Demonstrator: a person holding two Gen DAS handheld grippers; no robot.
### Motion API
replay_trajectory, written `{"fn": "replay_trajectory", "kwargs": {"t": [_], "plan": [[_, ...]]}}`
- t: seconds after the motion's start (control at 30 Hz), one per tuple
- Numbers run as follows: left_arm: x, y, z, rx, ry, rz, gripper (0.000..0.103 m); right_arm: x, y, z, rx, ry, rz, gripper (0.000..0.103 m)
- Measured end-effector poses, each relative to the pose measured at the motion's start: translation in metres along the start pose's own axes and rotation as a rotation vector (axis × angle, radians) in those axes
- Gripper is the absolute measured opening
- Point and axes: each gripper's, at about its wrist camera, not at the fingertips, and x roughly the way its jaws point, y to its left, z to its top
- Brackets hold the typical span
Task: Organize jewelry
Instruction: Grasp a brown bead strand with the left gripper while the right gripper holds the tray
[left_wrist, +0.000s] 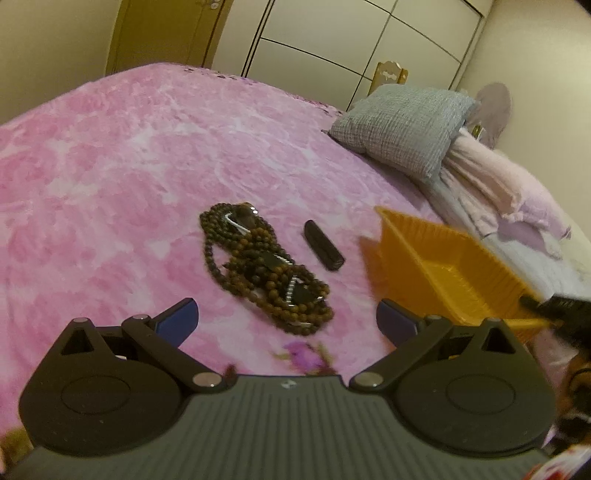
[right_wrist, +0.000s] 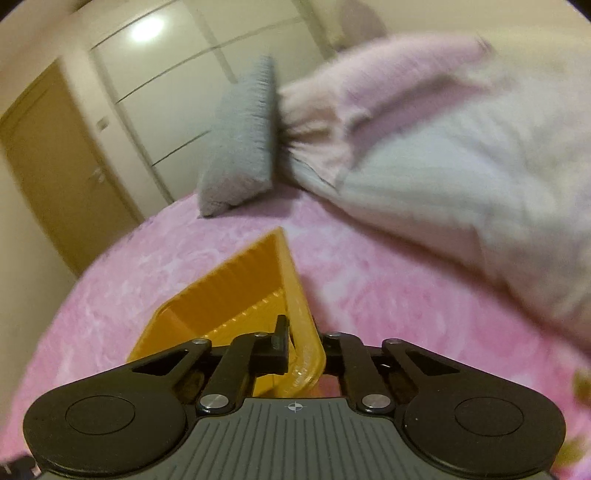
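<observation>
A tangled pile of brown bead necklaces (left_wrist: 264, 266) lies on the pink bedspread, just ahead of my left gripper (left_wrist: 288, 319), which is open and empty above the bed. A small black oblong case (left_wrist: 323, 250) lies to the right of the beads. An orange plastic tray (left_wrist: 448, 275) sits at the right. My right gripper (right_wrist: 301, 345) is shut on the near rim of the orange tray (right_wrist: 258, 291), with one finger inside and one outside the wall. The tray's inside looks empty. The right gripper also shows at the tray's near corner in the left wrist view (left_wrist: 554, 306).
A grey cushion (left_wrist: 402, 129) and pale pink pillows (left_wrist: 517, 192) lie at the head of the bed, behind the tray. The pink bedspread (left_wrist: 110, 177) stretches to the left. White wardrobe doors and a wooden door stand behind.
</observation>
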Motion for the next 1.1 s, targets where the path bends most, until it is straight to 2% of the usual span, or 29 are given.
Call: {"fn": "replay_trajectory", "kwargs": {"t": [0.17, 0.23, 0.37, 0.4, 0.5, 0.57, 0.63, 0.73, 0.83, 1.0, 1.07, 1.1], "plan": [[0.007, 0.009, 0.004, 0.064, 0.005, 0.000, 0.091, -0.013, 0.038, 0.002, -0.261, -0.050, -0.029, 0.006], [0.012, 0.011, 0.006, 0.104, 0.013, -0.012, 0.090, -0.016, 0.045, 0.001, -0.317, -0.055, -0.026, 0.006], [0.025, 0.014, 0.012, 0.160, 0.042, -0.027, 0.082, -0.021, 0.053, -0.003, -0.392, -0.059, -0.021, 0.006], [0.030, 0.015, 0.013, 0.163, 0.051, -0.032, 0.080, -0.022, 0.053, -0.005, -0.405, -0.059, -0.023, 0.006], [0.043, 0.017, 0.016, 0.171, 0.067, -0.016, 0.062, -0.025, 0.053, -0.009, -0.434, -0.065, -0.043, 0.005], [0.052, 0.019, 0.018, 0.168, 0.081, -0.005, 0.047, -0.027, 0.052, -0.010, -0.459, -0.072, -0.056, 0.005], [0.060, 0.021, 0.019, 0.158, 0.098, -0.002, 0.040, -0.030, 0.053, -0.009, -0.482, -0.082, -0.064, 0.005], [0.070, 0.024, 0.018, 0.129, 0.127, 0.000, 0.035, -0.034, 0.055, -0.007, -0.518, -0.097, -0.079, 0.005], [0.077, 0.026, 0.016, 0.091, 0.148, -0.010, 0.035, -0.034, 0.056, -0.007, -0.526, -0.096, -0.080, 0.005], [0.082, 0.024, 0.015, 0.068, 0.143, 0.008, 0.031, -0.030, 0.059, -0.010, -0.535, -0.096, -0.081, 0.005], [0.080, 0.022, 0.015, 0.061, 0.145, -0.004, 0.012, -0.030, 0.059, -0.010, -0.525, -0.096, -0.081, 0.005], [0.079, 0.021, 0.015, 0.060, 0.148, -0.004, 0.011, -0.030, 0.060, -0.010, -0.522, -0.095, -0.081, 0.005]]}}
